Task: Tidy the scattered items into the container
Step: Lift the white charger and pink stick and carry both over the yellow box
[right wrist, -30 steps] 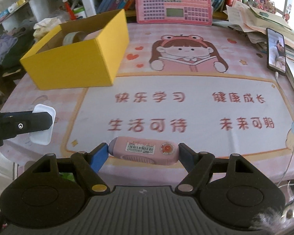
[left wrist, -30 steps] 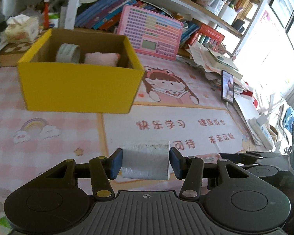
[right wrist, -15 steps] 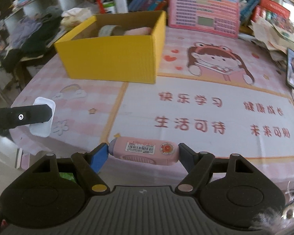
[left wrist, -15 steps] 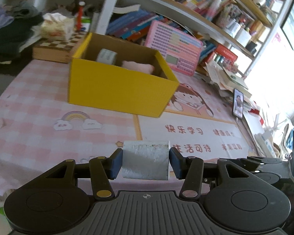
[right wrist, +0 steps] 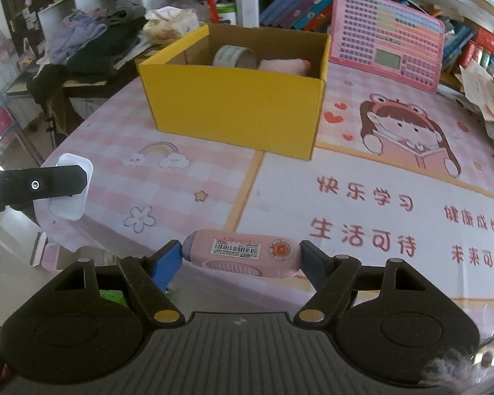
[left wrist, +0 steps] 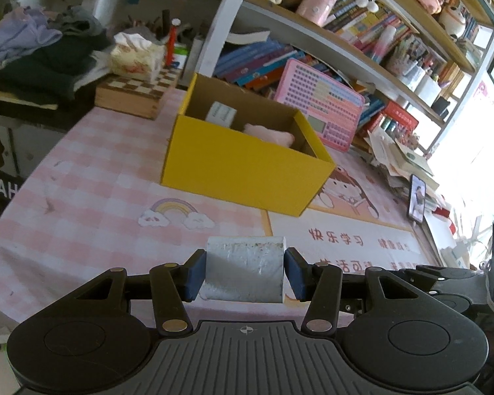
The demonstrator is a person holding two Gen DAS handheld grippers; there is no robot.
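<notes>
A yellow cardboard box [left wrist: 247,168] [right wrist: 233,112] stands on the pink mat, open on top, with a tape roll [right wrist: 235,56] and a pink soft item [right wrist: 285,65] inside. My left gripper [left wrist: 245,271] is shut on a grey-white block [left wrist: 243,268], held above the mat's near edge in front of the box. My right gripper [right wrist: 242,256] is shut on a pink oblong case [right wrist: 243,253] with a barcode label, held lengthwise between the pads. In the right wrist view the left gripper's finger [right wrist: 33,186] shows at far left with the white block's end [right wrist: 70,191].
A pink toy keyboard [right wrist: 387,33] leans behind the box. Books fill the shelves [left wrist: 362,29]. A chessboard box [left wrist: 131,95], a tissue pack [left wrist: 136,56] and piled clothes [left wrist: 39,52] lie at back left. A phone [left wrist: 417,199] and papers crowd the right edge.
Both grippers have swung left and drawn back from the box, each keeping its item. The box now sits farther away and more to the centre-right in the left wrist view.
</notes>
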